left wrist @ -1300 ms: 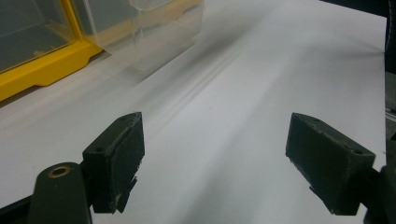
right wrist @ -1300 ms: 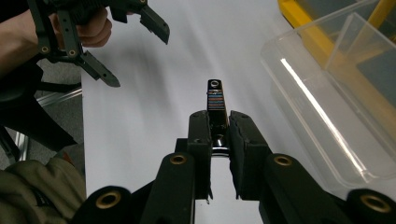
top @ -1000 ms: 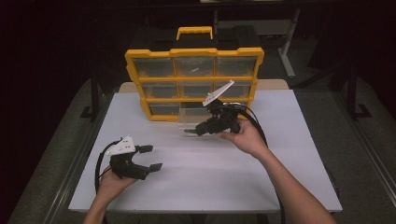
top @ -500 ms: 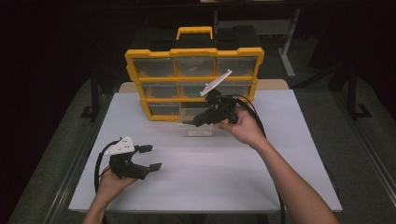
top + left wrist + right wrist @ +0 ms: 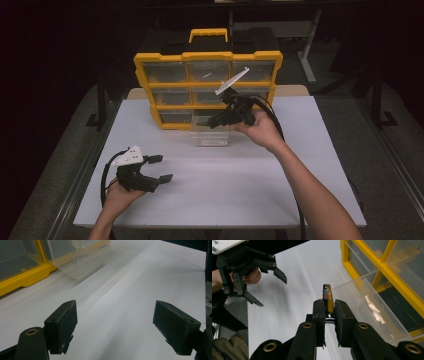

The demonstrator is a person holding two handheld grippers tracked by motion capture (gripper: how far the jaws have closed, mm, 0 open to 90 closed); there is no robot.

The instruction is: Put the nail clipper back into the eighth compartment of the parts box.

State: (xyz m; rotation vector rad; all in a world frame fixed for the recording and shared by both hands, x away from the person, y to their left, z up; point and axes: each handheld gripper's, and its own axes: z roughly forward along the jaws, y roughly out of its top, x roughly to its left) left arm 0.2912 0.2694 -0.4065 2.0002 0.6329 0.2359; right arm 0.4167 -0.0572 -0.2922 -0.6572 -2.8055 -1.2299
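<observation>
A yellow organizer (image 5: 207,90) with clear drawers stands upright at the table's far side. One clear drawer (image 5: 210,134) sits pulled out on the white table in front of it. My right gripper (image 5: 214,123) hovers just above that drawer, shut on a slim dark piece (image 5: 327,296) with a colourful label and a hole at its tip. In the right gripper view the pads (image 5: 319,312) pinch its lower end, and the drawer (image 5: 367,305) lies to the right. My left gripper (image 5: 161,168) rests low at the front left, open, with nothing between its pads (image 5: 62,325).
The organizer's black and yellow carry handle (image 5: 208,35) rises behind it. White tabletop (image 5: 240,190) stretches between the two hands. The left gripper view shows the drawer (image 5: 85,262) and the organizer's yellow base (image 5: 25,277) ahead. A cable (image 5: 272,120) loops off my right gripper.
My right gripper has risen a little and drifted toward the organizer, still holding the dark piece. The left gripper and the drawer have stayed put.
</observation>
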